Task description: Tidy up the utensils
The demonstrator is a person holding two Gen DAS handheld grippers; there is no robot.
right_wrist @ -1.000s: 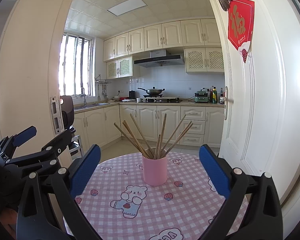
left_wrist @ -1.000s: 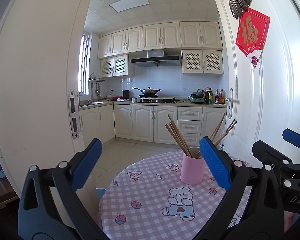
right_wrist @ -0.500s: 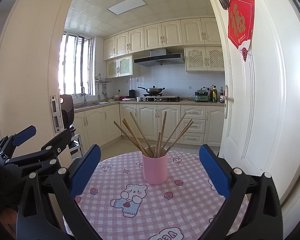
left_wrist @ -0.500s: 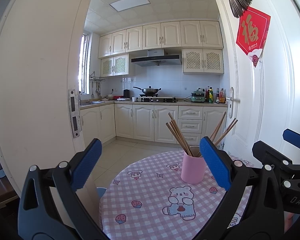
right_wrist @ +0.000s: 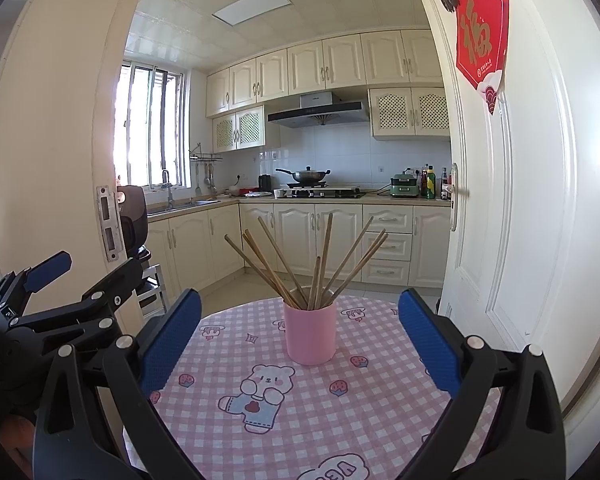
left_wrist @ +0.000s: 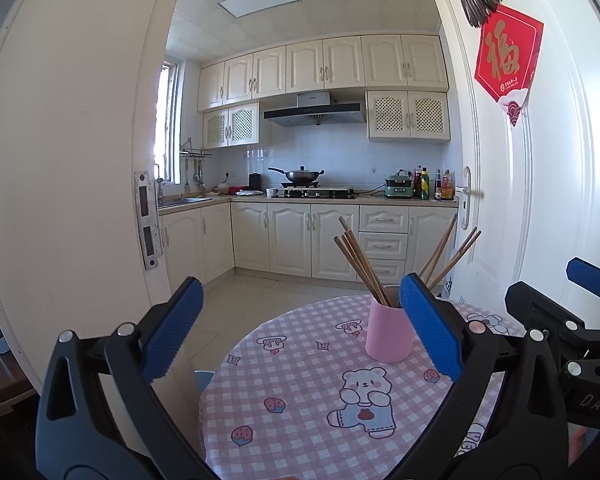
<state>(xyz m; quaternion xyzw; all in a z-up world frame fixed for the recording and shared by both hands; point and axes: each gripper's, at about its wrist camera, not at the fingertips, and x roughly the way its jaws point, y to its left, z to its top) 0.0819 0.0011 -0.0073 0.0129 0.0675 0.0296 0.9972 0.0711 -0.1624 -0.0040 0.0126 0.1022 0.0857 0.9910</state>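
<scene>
A pink cup (right_wrist: 310,334) stands upright on a round table with a pink checked cloth (right_wrist: 340,408). Several wooden chopsticks (right_wrist: 278,260) fan out of it. My right gripper (right_wrist: 300,336) is open, held back from the cup with nothing between its blue pads. In the left wrist view the same pink cup (left_wrist: 388,334) sits just inside the right pad, partly hidden by it, with chopsticks (left_wrist: 356,260) sticking up. My left gripper (left_wrist: 300,324) is open and empty, short of the cup. Each gripper shows at the edge of the other's view.
A white door (right_wrist: 512,200) stands open close on the right of the table. A door frame (left_wrist: 80,184) rises on the left. Beyond the table lies a kitchen with cream cabinets (right_wrist: 300,240) and a stove with a wok (right_wrist: 308,178).
Both views have shifted very slightly toward the table; the cup sits a touch lower in frame. Both grippers stay open and nothing was taken hold of.
</scene>
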